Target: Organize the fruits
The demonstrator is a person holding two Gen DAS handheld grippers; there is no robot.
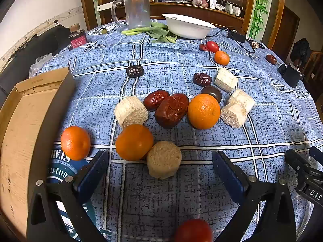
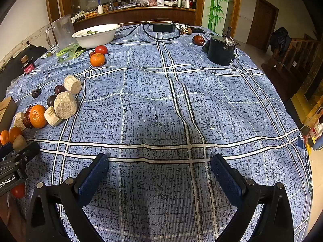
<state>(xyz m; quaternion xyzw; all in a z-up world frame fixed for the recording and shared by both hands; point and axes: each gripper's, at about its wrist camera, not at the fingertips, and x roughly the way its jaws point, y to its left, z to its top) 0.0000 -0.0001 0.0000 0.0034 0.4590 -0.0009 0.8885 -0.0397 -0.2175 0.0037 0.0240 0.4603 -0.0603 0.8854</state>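
Blue checked cloth (image 1: 161,64) over a round counter; wooden cabinet and bamboo mural behind.

Left hand-held gripper (image 1: 161,165): released, jaws at full spread, nothing between pads. Angled down at the fruit cluster.

Right hand-held gripper (image 2: 159,169): released, jaws wide, only bare cloth ahead. Fruit lies well off to its left.

Key relation: nearest orange (image 1: 134,142) sits just ahead of the left hand-held gripper, slightly left of the jaw centreline, touching a tan block (image 1: 164,159) on its right. Round body, no long axis; any jaw angle serves. Left hand clearly nearer; right hand well apart from all fruit. Cardboard box (image 1: 22,133) lies directly left of the left hand-held gripper, open, likely destination.

Count, left wrist view:
- Oranges: four. One beside the box (image 1: 75,142), one ahead of the jaws, one mid-cluster (image 1: 203,111), one far right (image 1: 222,57).
- Tomatoes: two. One far (image 1: 212,46), one at the bottom edge below the jaws (image 1: 193,231).
- Red dates: about seven, including the large one (image 1: 171,111), long axis running diagonally away to the right; one dark round item beside the central orange not identifiable.
- Pale blocks: five.
- White bowl (image 1: 188,28): one, far side, with greens (image 1: 159,33) beside it.
- Clear jug (image 1: 137,8): one.

Judgement: no sorting visibly done; box appears empty. Risk on closing: tan block contact may nudge the orange.
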